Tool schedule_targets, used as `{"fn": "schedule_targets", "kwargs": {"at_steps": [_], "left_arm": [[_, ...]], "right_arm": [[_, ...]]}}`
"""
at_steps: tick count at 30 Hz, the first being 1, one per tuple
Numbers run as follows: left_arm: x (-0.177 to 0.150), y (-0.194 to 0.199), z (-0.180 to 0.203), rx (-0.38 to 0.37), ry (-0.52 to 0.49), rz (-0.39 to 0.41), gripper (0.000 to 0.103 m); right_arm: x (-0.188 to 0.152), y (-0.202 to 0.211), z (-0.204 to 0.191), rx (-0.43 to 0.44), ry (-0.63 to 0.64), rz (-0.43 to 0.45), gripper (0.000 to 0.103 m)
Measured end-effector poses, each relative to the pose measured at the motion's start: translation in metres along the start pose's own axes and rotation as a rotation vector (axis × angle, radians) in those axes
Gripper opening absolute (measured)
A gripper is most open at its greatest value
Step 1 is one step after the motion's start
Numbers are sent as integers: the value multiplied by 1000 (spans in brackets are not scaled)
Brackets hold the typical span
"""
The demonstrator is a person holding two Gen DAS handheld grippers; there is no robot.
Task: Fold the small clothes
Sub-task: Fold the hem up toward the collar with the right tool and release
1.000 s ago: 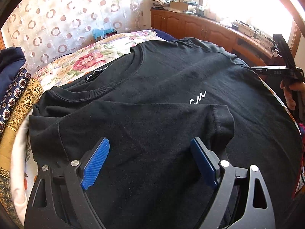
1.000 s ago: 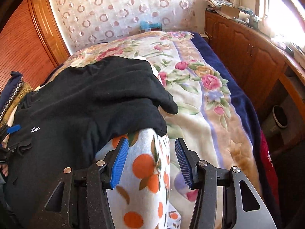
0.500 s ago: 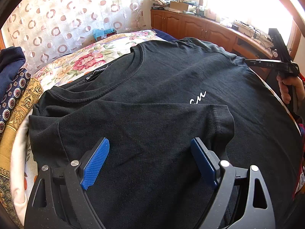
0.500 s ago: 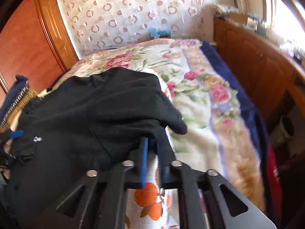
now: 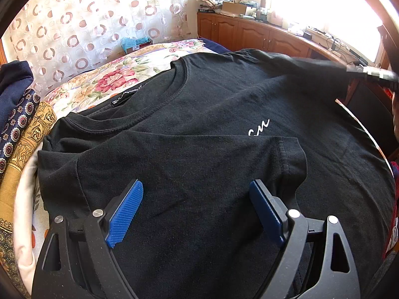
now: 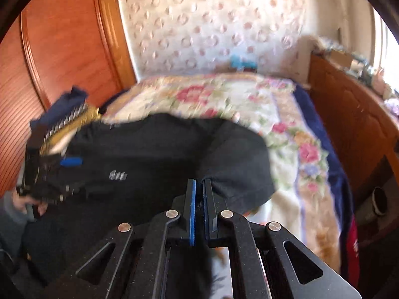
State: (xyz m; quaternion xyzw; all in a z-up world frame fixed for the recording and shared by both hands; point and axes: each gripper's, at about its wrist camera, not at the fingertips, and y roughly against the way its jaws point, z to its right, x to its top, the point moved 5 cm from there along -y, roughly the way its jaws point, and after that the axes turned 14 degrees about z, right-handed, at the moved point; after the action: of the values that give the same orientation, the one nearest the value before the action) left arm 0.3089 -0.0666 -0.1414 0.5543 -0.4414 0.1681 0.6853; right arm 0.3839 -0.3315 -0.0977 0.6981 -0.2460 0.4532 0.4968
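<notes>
a black t-shirt point(image 5: 212, 114) lies spread face up on the floral bed point(image 5: 104, 87), its near sleeve already folded in over the chest. the left gripper point(image 5: 197, 206) hovers low over that folded sleeve, blue pads wide apart and gripping nothing. the right gripper point(image 6: 199, 196) is clenched on the shirt's far sleeve point(image 6: 239, 162), seemingly lifting it, though the view is blurred. folded clothes point(image 5: 17, 122) sit stacked at the left.

Floral bedspread point(image 5: 104, 87); patterned folded cloth stack point(image 5: 17, 134) beside it; circle-print curtain point(image 5: 82, 25); wooden cabinets point(image 5: 251, 35).
</notes>
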Motion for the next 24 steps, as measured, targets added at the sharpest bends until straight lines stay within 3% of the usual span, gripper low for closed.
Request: {"fn": "schedule_targets", "kwargs": {"at_steps": [4,7,10,12,13,18,24], "left_arm": [[0,0,0,0,0,0,88],[0,0,0,1,1,0,88],[1,4,-1,6,24,-23,88],[11,13,1,-27,55,0,88],[16,17,3,-38,63,13,88],[55,31,20,-59,40,82,88],[75,30,44,-73,5,102,88]], "right_arm": [[-40,-15,-8,8,-1,-102,5],[-51,-8,-4,-5,-2,-119,8],[-45,9,7,-34,-8,-88,27],[-36,25,17,-55,-28,-46,48],[-35,31,25,-74,-42,-31,50],[-31,17,67,-157,-155,-29,51],[-40,-28,95,-118,-331,-84,51]]}}
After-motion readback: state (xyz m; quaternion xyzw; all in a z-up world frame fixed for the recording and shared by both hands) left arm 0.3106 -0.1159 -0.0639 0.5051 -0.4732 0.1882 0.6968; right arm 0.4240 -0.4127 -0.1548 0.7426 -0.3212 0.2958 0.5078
